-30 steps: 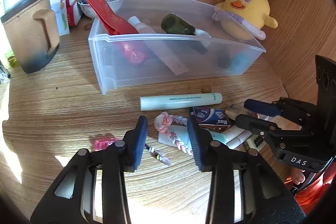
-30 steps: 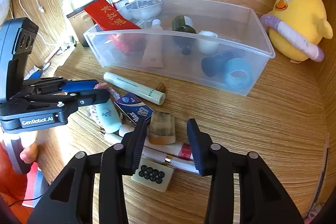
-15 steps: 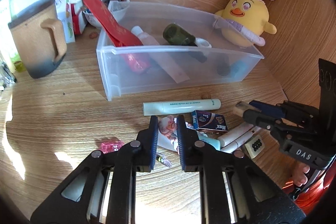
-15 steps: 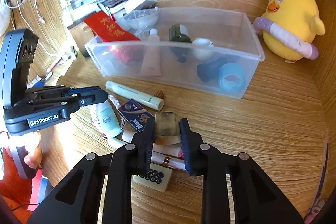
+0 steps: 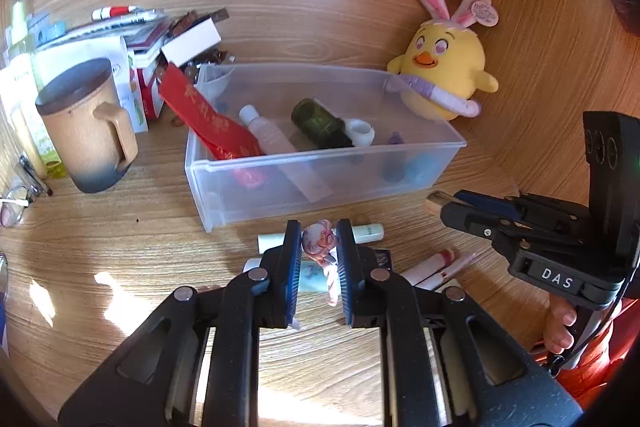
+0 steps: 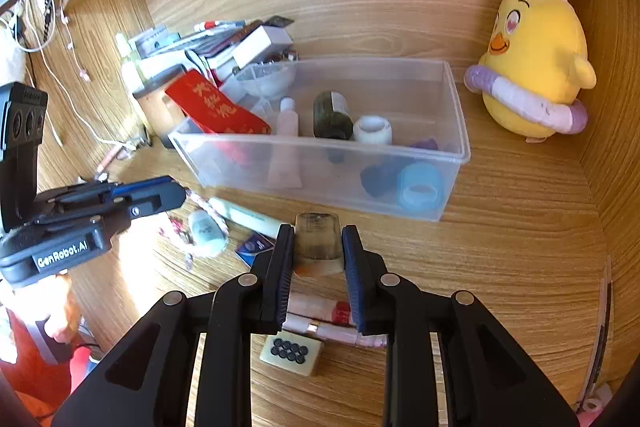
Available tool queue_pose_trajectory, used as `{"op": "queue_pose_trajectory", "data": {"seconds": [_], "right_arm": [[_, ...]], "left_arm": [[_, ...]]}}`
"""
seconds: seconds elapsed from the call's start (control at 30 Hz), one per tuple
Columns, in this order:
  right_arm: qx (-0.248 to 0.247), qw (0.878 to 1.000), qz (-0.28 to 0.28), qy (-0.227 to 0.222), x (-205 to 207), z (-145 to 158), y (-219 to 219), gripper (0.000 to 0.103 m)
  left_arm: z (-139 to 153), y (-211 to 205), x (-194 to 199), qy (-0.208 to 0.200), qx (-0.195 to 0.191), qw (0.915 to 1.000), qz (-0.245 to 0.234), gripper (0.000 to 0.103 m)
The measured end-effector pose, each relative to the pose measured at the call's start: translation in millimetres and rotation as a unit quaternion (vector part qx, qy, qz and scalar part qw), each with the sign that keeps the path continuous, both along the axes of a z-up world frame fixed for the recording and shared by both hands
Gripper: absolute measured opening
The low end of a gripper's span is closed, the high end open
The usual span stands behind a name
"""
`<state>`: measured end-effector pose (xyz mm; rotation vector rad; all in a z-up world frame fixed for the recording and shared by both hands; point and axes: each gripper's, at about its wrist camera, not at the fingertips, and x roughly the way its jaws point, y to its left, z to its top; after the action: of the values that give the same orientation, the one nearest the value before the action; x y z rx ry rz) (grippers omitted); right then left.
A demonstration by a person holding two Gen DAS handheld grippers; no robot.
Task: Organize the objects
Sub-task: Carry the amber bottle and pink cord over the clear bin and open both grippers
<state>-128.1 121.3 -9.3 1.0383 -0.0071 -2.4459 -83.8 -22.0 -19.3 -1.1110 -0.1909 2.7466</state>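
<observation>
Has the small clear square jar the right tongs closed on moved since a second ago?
Yes. The small clear square jar, clamped in the right tongs, has come up off the pile of tubes toward the clear plastic bin, whose front wall it now nearly overlaps.

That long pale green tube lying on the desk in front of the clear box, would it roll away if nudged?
Probably. The pale green tube looks round and smooth and lies flat on the wooden desk, so a sideways push might roll it. It seems slim, likely light. The clear box just behind it would likely stop it.
</observation>
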Motion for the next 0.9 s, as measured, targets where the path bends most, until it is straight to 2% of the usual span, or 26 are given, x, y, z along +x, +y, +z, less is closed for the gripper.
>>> {"op": "queue_pose_trajectory", "data": {"seconds": [0.3, 0.9], "right_arm": [[-0.028, 0.999, 0.012, 0.037, -3, 31, -6, 0.022], [-0.022, 0.996, -0.018, 0.079, -24, 52, 0, 0.022]], "left_arm": [[30, 3, 10, 0.042, 0.006, 0.9991, 0.004, 0.017], [71, -11, -13, 0.106, -0.001, 0.9936, 0.038, 0.017]]}}
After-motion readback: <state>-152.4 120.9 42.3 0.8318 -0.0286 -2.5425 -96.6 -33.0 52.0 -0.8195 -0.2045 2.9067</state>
